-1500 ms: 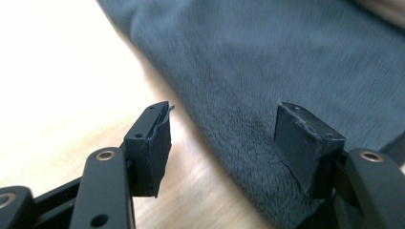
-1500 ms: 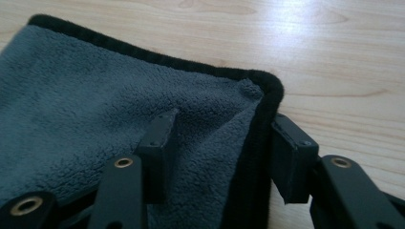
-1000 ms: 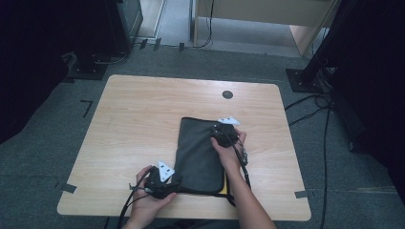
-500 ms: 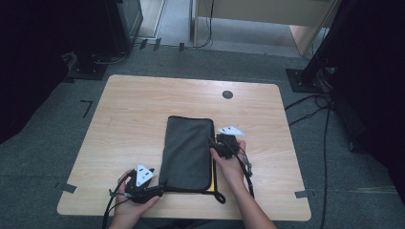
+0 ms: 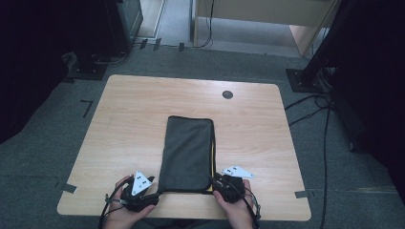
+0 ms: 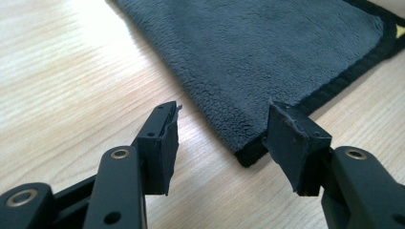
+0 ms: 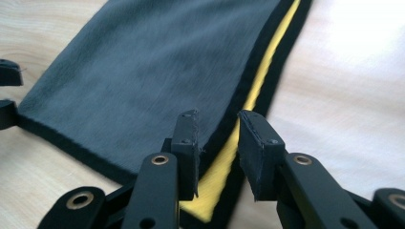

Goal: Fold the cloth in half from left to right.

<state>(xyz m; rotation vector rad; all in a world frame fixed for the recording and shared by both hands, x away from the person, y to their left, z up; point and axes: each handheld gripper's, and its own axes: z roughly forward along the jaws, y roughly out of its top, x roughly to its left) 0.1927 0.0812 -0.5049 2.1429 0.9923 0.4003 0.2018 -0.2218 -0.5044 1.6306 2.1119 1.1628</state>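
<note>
A dark grey towel [image 5: 188, 152] with black edging lies folded into a narrow rectangle in the middle of the wooden table [image 5: 133, 119]. A yellow strip [image 7: 258, 90] of its underside shows along the right edge. My left gripper [image 5: 155, 191] is at the towel's near-left corner. Its jaws have just been closing and stand apart, with that corner [image 6: 248, 152] between the pads but untouched. My right gripper [image 5: 213, 183] is at the near-right corner. Its jaws have also just been closing, and a narrow gap remains over the black and yellow edge [image 7: 217, 143].
A black round grommet [image 5: 228, 94] sits near the table's far edge. Tape marks [image 5: 302, 193] lie on the floor by the near corners. Cables [image 5: 310, 109] trail on the carpet at the right, beside a dark stand [image 5: 305, 78].
The right gripper has drawn back from the towel's far right side to its near-right corner. The towel now lies straight and flat. The left gripper shifted slightly left and nearer.
</note>
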